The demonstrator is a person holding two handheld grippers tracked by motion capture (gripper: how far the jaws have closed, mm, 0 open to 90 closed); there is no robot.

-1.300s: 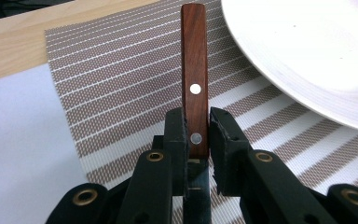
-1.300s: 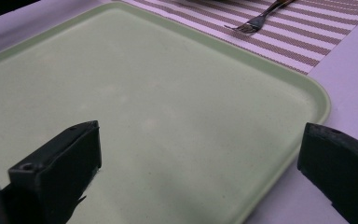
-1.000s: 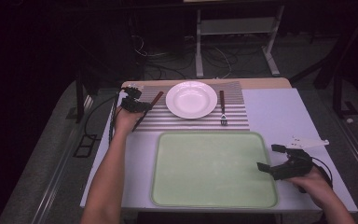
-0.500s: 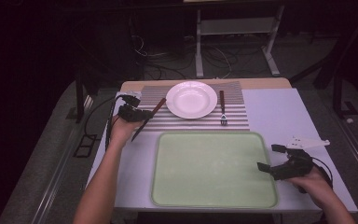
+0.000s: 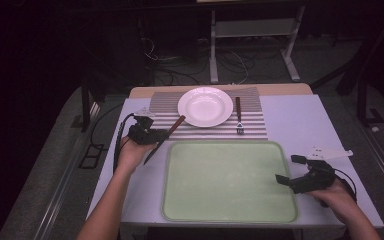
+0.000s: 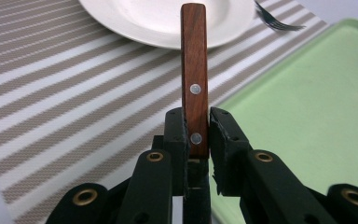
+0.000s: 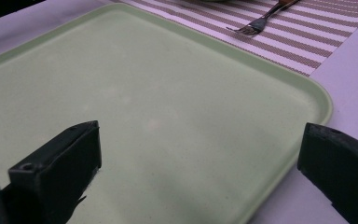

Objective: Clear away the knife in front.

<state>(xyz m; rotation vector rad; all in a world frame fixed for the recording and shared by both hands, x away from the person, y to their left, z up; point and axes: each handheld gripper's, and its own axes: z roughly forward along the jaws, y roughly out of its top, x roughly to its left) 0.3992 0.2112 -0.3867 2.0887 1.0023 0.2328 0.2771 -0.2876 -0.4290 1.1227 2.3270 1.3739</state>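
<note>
A pale table [image 5: 300,115] stands in a dark room. On it lie one green tray [image 5: 230,180], one striped placemat [image 5: 205,131] at the tray's 12 o'clock, one white plate [image 5: 205,106] and one fork [image 5: 239,116] at the plate's 3 o'clock. The left gripper [image 6: 197,135] clamps one wooden-handled knife [image 6: 194,70] at the tray's 10 o'clock. The right gripper [image 5: 291,170] gapes apart over the tray's 4 o'clock edge.

High view: above near edge, facing forward and down over whole tabletop [image 5: 300,120] | left gripper view: low, close over striped woven placemat [image 6: 51,93] | right gripper view: close, skimming pale green rectangular tray [image 7: 168,116] | shared: tray, placemat.
</note>
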